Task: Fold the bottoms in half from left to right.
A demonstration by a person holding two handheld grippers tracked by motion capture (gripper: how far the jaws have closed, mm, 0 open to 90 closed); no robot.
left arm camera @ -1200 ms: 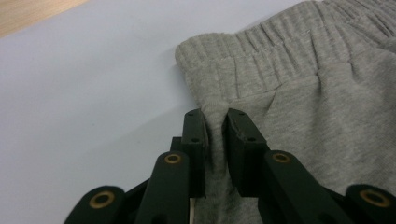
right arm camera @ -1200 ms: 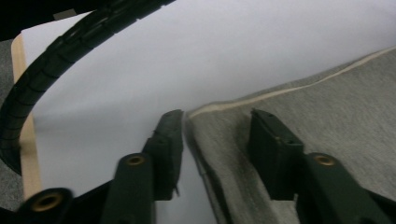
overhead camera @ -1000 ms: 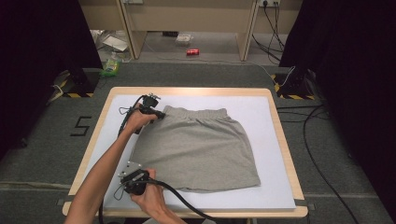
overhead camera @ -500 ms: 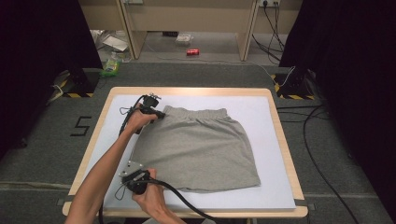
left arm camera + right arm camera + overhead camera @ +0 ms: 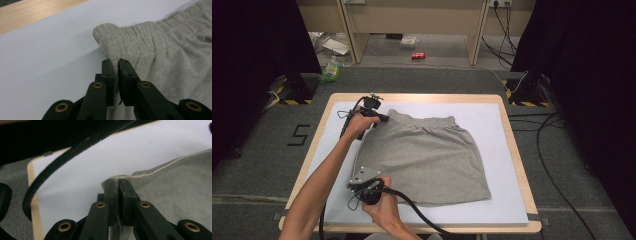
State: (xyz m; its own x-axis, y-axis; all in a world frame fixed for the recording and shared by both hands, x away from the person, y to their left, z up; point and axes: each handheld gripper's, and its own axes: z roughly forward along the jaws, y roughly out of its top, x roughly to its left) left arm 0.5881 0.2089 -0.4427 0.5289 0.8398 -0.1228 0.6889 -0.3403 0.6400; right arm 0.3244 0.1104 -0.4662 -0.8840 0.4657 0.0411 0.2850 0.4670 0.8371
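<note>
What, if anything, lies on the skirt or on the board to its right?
Nothing visible. The left gripper pinches the skirt's waistband corner, the right gripper its hem corner; the skirt top and the board rightward look bare.

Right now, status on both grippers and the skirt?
Left gripper shut on skirt waistband corner. Right gripper shut on hem corner. Skirt otherwise flat on white mat. Nothing in the way.

I see: heather-grey knitted cotton skirt point(image 5: 424, 160); pale lilac flat table sheet point(image 5: 492, 130); light wooden table rim point(image 5: 517, 150); matte black plastic gripper jaws; red can on floor point(image 5: 418, 55)
</note>
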